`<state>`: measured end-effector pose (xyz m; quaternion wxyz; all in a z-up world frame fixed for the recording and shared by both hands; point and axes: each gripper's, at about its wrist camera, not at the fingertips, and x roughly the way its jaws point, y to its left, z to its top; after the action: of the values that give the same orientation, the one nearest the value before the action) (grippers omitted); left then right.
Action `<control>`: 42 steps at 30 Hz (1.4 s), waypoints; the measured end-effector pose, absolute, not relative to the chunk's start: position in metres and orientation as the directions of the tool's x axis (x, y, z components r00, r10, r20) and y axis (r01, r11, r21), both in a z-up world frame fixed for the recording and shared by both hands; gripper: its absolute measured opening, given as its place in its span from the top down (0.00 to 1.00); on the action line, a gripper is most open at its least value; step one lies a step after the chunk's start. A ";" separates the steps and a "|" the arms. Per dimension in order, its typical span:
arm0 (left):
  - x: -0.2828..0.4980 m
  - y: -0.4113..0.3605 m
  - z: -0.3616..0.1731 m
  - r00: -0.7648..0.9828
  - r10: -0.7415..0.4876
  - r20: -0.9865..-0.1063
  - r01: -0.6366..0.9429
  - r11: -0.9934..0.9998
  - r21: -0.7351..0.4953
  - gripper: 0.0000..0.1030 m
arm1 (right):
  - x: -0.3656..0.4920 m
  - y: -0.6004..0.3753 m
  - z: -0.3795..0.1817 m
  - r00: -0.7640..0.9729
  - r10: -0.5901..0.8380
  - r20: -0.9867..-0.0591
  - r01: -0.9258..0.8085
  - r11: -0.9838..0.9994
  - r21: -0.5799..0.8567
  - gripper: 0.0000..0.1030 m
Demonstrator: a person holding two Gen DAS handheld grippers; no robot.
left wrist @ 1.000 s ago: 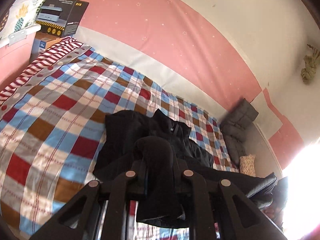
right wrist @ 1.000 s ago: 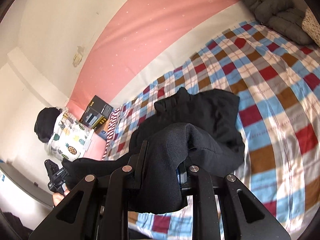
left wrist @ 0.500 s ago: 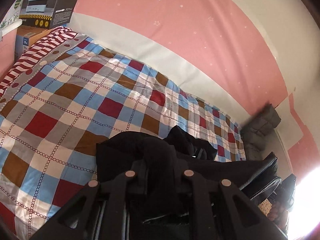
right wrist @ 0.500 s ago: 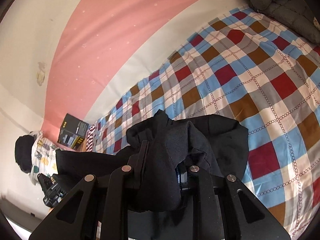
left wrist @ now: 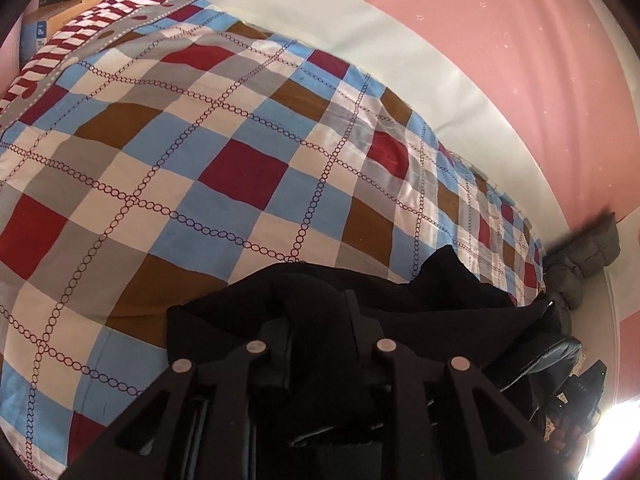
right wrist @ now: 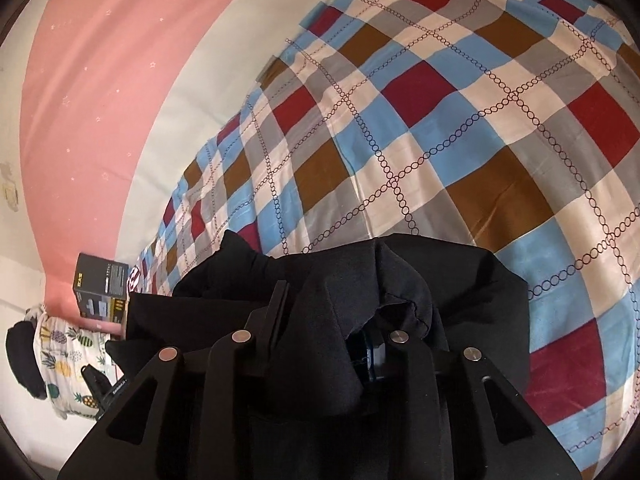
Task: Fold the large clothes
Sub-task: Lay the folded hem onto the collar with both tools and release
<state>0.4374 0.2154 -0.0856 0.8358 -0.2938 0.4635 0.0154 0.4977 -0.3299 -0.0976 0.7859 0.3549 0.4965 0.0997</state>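
A large black garment (left wrist: 424, 304) is held stretched between both grippers, low over a bed with a checked cover (left wrist: 224, 168). My left gripper (left wrist: 316, 312) is shut on one bunched end of it; the fabric drapes over the fingers. My right gripper (right wrist: 332, 312) is shut on the other end of the garment (right wrist: 472, 280), with cloth bunched between and over its fingers. The fingertips of both are hidden by fabric. The other gripper shows at the far right of the left wrist view (left wrist: 576, 400) and at the lower left of the right wrist view (right wrist: 100, 388).
The checked cover (right wrist: 440, 128) fills the bed ahead of both grippers. A pink and white wall (left wrist: 520, 60) runs along the far side. A dark carton (right wrist: 102, 292) and a pineapple-print cloth (right wrist: 64, 360) stand at one end, grey cushions (left wrist: 580, 256) at the other.
Both grippers have come down and forward toward the bed with the garment. The cover looks much closer, and the garment's far edge now rests lower over it.
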 end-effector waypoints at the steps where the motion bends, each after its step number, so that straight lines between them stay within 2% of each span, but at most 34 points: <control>1: 0.439 0.217 -0.086 0.569 -0.266 -0.778 -0.303 0.812 -0.499 0.76 | 0.499 -0.330 -0.098 0.493 0.508 -0.706 0.199 0.724 0.660 0.66; 3: 0.438 0.223 -0.079 0.583 -0.314 -0.749 -0.298 0.775 -0.557 0.63 | 0.498 -0.329 -0.090 0.514 0.521 -0.682 0.177 0.713 0.678 0.58; 4: 0.435 0.228 -0.072 0.606 -0.340 -0.719 -0.285 0.751 -0.596 0.60 | 0.496 -0.330 -0.084 0.527 0.539 -0.657 0.159 0.697 0.699 0.50; 5: 0.432 0.231 -0.065 0.622 -0.356 -0.698 -0.276 0.734 -0.620 0.53 | 0.495 -0.330 -0.078 0.538 0.558 -0.632 0.144 0.678 0.721 0.36; 6: 0.430 0.234 -0.059 0.638 -0.373 -0.674 -0.263 0.717 -0.645 0.45 | 0.493 -0.332 -0.073 0.551 0.583 -0.596 0.123 0.650 0.750 0.29; 7: 0.428 0.236 -0.051 0.656 -0.380 -0.652 -0.250 0.706 -0.663 0.42 | 0.492 -0.335 -0.067 0.568 0.603 -0.560 0.107 0.621 0.776 0.25; 9: 0.424 0.240 -0.036 0.691 -0.362 -0.626 -0.234 0.707 -0.667 0.36 | 0.492 -0.335 -0.057 0.585 0.605 -0.541 0.103 0.606 0.789 0.25; 13: 0.412 0.239 -0.005 0.741 -0.251 -0.622 -0.235 0.772 -0.591 0.34 | 0.475 -0.340 -0.025 0.659 0.522 -0.541 0.079 0.667 0.741 0.25; 15: 0.400 0.229 0.008 0.762 -0.218 -0.610 -0.201 0.815 -0.543 0.34 | 0.459 -0.333 -0.007 0.705 0.447 -0.550 0.032 0.755 0.654 0.25; 18: 0.372 0.190 0.014 0.759 -0.248 -0.602 -0.089 0.877 -0.473 0.34 | 0.423 -0.296 0.006 0.717 0.387 -0.580 -0.098 0.880 0.465 0.25; 22: 0.326 0.111 -0.013 0.704 -0.372 -0.605 0.123 0.903 -0.412 0.34 | 0.361 -0.241 -0.023 0.753 0.256 -0.607 -0.166 0.965 0.201 0.25; 24: 0.316 0.081 -0.038 0.671 -0.367 -0.644 0.168 0.922 -0.350 0.34 | 0.342 -0.231 -0.047 0.747 0.228 -0.624 -0.166 0.974 0.156 0.25; 27: 0.332 0.066 -0.071 0.636 -0.319 -0.703 0.144 0.944 -0.298 0.34 | 0.341 -0.228 -0.078 0.726 0.172 -0.666 -0.132 0.985 0.110 0.25; 32: 0.389 0.094 -0.077 0.637 -0.223 -0.738 -0.018 0.952 -0.304 0.35 | 0.397 -0.240 -0.088 0.681 0.100 -0.725 -0.058 0.995 0.083 0.25; 36: 0.427 0.095 -0.090 0.638 -0.134 -0.758 -0.037 0.978 -0.204 0.35 | 0.439 -0.242 -0.105 0.629 0.101 -0.771 -0.060 0.995 0.081 0.25; 42: 0.463 0.099 -0.101 0.622 -0.094 -0.778 -0.059 0.984 -0.166 0.34 | 0.476 -0.239 -0.121 0.580 0.087 -0.810 -0.067 0.996 0.058 0.25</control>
<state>0.4632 0.0994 -0.1009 0.8962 -0.0879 0.4348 -0.0099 0.4764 -0.2390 -0.1210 0.8889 0.0107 0.4560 0.0433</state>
